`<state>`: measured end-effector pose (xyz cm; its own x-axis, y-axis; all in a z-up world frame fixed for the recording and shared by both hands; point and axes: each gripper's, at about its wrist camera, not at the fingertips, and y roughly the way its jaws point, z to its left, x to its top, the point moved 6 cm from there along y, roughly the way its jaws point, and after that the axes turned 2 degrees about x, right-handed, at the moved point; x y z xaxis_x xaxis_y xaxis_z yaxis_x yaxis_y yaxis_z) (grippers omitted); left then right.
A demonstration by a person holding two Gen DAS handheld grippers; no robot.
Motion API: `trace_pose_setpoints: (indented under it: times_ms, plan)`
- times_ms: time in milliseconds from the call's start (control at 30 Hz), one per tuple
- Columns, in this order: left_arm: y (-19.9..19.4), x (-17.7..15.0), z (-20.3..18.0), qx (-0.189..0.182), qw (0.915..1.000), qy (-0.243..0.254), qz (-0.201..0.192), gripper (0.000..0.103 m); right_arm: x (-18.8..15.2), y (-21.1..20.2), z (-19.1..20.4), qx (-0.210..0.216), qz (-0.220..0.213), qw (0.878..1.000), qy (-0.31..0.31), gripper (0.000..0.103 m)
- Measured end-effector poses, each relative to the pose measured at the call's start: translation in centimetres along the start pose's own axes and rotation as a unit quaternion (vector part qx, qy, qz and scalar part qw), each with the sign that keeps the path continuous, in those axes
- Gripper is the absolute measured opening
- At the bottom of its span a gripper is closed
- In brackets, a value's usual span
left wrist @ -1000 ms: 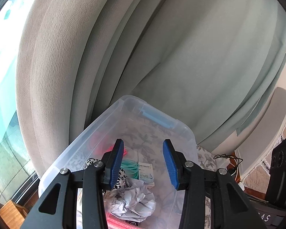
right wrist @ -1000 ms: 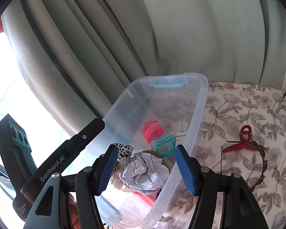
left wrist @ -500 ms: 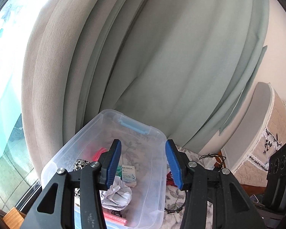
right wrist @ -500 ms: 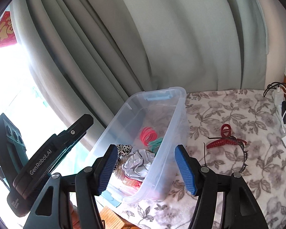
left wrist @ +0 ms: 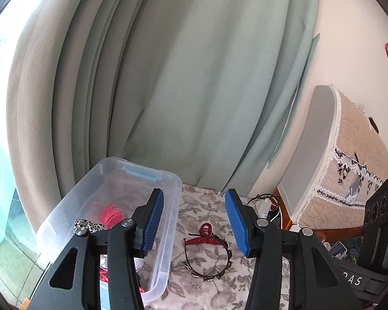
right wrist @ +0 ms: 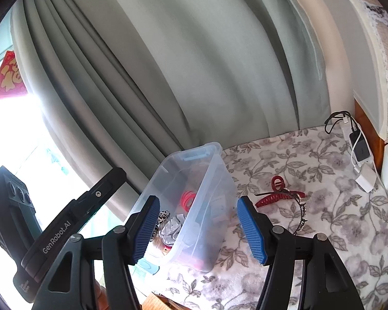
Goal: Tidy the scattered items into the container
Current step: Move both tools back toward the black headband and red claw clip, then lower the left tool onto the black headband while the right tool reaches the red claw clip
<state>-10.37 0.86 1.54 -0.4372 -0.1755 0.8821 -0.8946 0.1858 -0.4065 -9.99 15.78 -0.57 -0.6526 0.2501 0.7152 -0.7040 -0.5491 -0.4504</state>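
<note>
- While both tools are hovering above the flowered blanket point(right wrist: 297, 160), the left gripper point(left wrist: 194, 222) is standing wide, with nothing between its blue pads point(left wrist: 152, 219).
- The right gripper point(right wrist: 198, 228) is also spreading wide and holding nothing; its blue pads point(right wrist: 251, 230) are framing the near end of the clear plastic bin point(right wrist: 214, 178).
- The clear plastic bin point(left wrist: 168, 180) is sitting on the blanket, close to the grey-green curtain point(left wrist: 194, 77).
- Inside the bin, pink hair ties point(left wrist: 111, 213) are lying beside a leopard-print scrunchie point(left wrist: 88, 225); a crumpled silver-grey piece point(right wrist: 172, 228) is lying near the same scrunchie point(right wrist: 164, 215).
- Outside the bin, just to its right, a red claw clip point(right wrist: 278, 193) is resting on the blanket.
- A black toothed headband point(left wrist: 209, 261) is touching the clip point(left wrist: 204, 237) and curving away from the bin.
- Further right of the bin, a black charger with white cables point(right wrist: 359, 149) is lying at the edge of the blanket.
- The body of the left tool point(right wrist: 57, 230) is showing to the left of the bin in the right wrist view.
</note>
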Motion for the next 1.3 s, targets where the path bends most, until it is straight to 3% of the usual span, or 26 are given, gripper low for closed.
trace_pose_setpoints:
  times_ms: [367, 533, 833, 1300]
  plan:
    - [2.1, -2.6, -6.1, -0.022, 0.9971, 0.055, 0.047, 0.051, 0.4, -2.9, -7.1, -0.031, -0.024, 0.997, 0.068, 0.066]
    - [4.6, -4.3, -7.6, -0.014, 0.9938, 0.077, 0.079, 0.051, 0.2, -3.3, -10.7, -0.047, -0.026, 0.993, 0.106, 0.066]
    - [9.8, -8.4, -7.4, 0.023, 0.9851, 0.087, 0.147, 0.051, -1.0, -1.7, -15.7, -0.064, -0.004, 0.986, 0.153, 0.066]
    - [17.2, -15.5, -4.9, 0.07, 0.9627, 0.085, 0.248, 0.051, -3.7, 3.3, -20.2, -0.08, 0.062, 0.977, 0.187, 0.066]
